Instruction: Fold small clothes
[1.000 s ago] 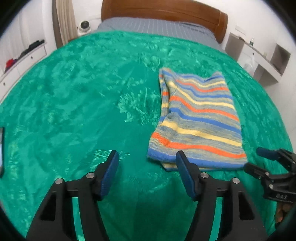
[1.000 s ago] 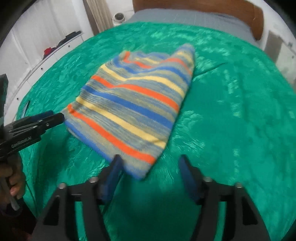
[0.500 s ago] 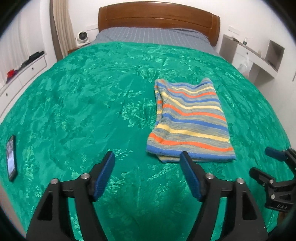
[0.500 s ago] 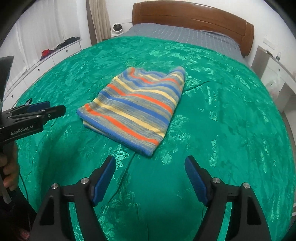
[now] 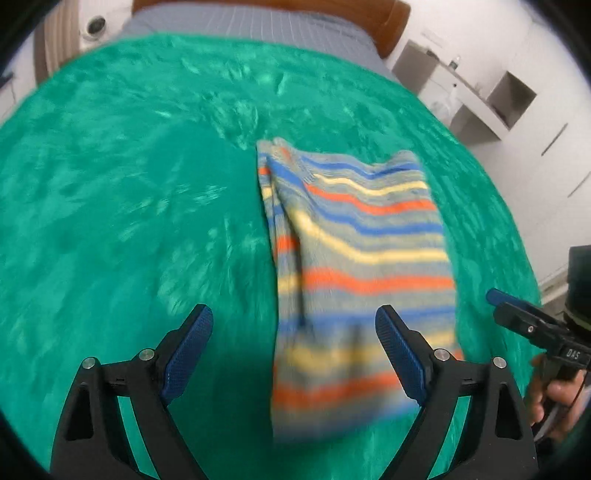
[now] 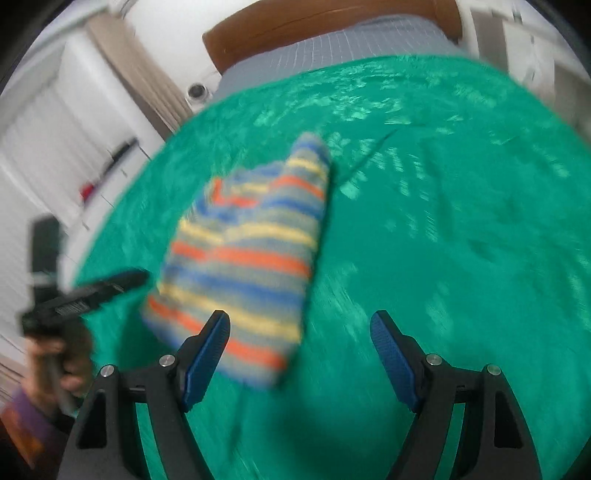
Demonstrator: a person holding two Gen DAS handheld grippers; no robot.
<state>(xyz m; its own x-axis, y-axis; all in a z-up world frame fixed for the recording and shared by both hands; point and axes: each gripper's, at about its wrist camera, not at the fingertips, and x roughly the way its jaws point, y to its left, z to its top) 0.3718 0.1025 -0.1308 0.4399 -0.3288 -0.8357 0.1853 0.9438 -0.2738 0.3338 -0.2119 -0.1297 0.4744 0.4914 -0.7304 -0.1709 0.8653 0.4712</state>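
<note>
L gripper [image 5: 293, 350] fingers spread wide, nothing between the pads; R gripper [image 6: 299, 354] same, wide apart, empty. Both hover low over the near end of the striped sweater [image 5: 354, 266], not touching it as far as I can tell; frames blurry. Sweater lies on the green bedspread [image 5: 129, 221], R of centre in L view, already folded into a narrow stacked rectangle w/ layered edges along its L side. In R view the near corner sits just ahead of the L-side finger [image 6: 207, 347]. Judgement: sides folded in, prob. one more fold left (near hem up to the far end), grab not yet made. Headboard [image 6: 295, 29] behind.
</note>
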